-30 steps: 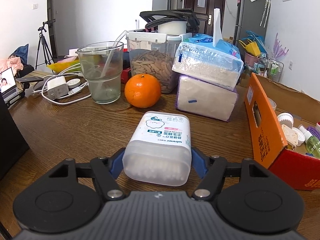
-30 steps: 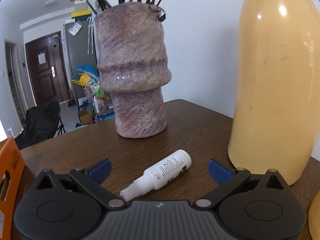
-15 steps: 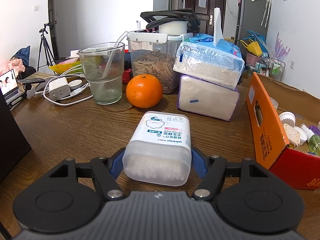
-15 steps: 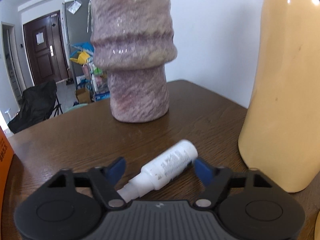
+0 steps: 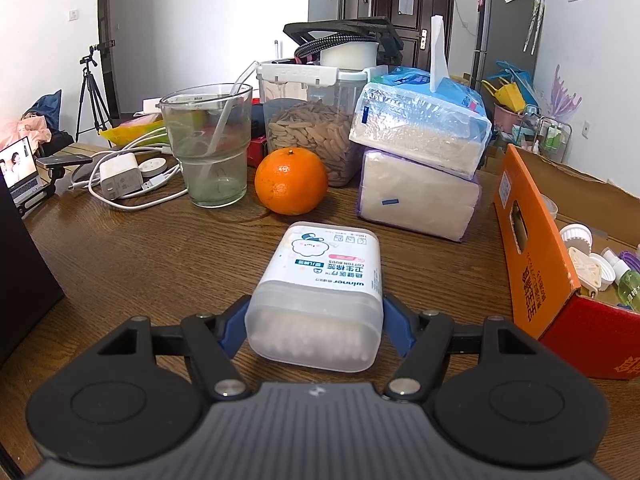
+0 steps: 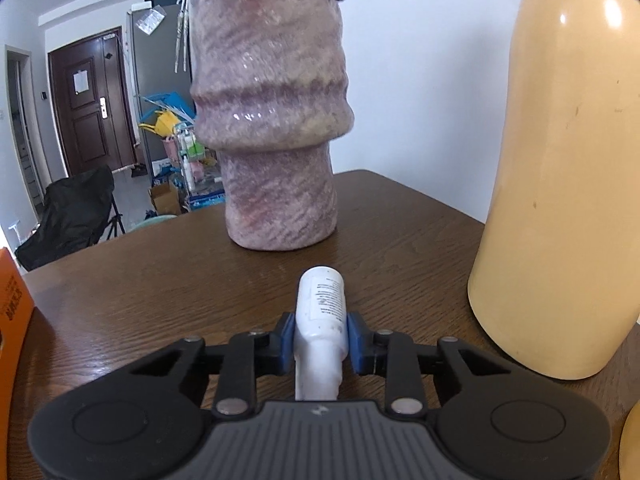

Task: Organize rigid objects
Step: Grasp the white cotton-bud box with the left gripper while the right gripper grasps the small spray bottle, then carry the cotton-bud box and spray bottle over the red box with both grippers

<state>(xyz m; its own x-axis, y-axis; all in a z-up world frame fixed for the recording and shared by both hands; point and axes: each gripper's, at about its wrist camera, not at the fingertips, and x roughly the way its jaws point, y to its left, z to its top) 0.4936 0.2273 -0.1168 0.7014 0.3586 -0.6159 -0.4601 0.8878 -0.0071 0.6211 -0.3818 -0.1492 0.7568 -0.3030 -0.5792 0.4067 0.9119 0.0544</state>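
Observation:
A translucent cotton bud box [image 5: 320, 280] with a white label lies lengthwise between the fingers of my left gripper [image 5: 315, 320], whose blue pads [image 5: 234, 322] touch both its sides. The gripper is shut on it, low over the wooden table [image 5: 140, 264]. In the right wrist view a small white spray bottle [image 6: 322, 300] points away from me. My right gripper [image 6: 320, 338] is closing tight on it, and the blue pads [image 6: 287, 340] press on its neck end. The nozzle end is hidden behind the gripper body.
An orange cardboard box [image 5: 532, 264] holding caps and small bottles stands to the right. Ahead are an orange fruit [image 5: 291, 181], a glass [image 5: 208, 144], a jar of snacks [image 5: 316, 128], stacked tissue packs [image 5: 420, 168] and a charger [image 5: 120, 174]. A purple vase [image 6: 272, 120] and a yellow flask [image 6: 560, 200] flank the bottle.
My right gripper went from wide open to shut on the white bottle, which turned from lying slantwise to pointing straight ahead. The left gripper and the cotton bud box stayed still.

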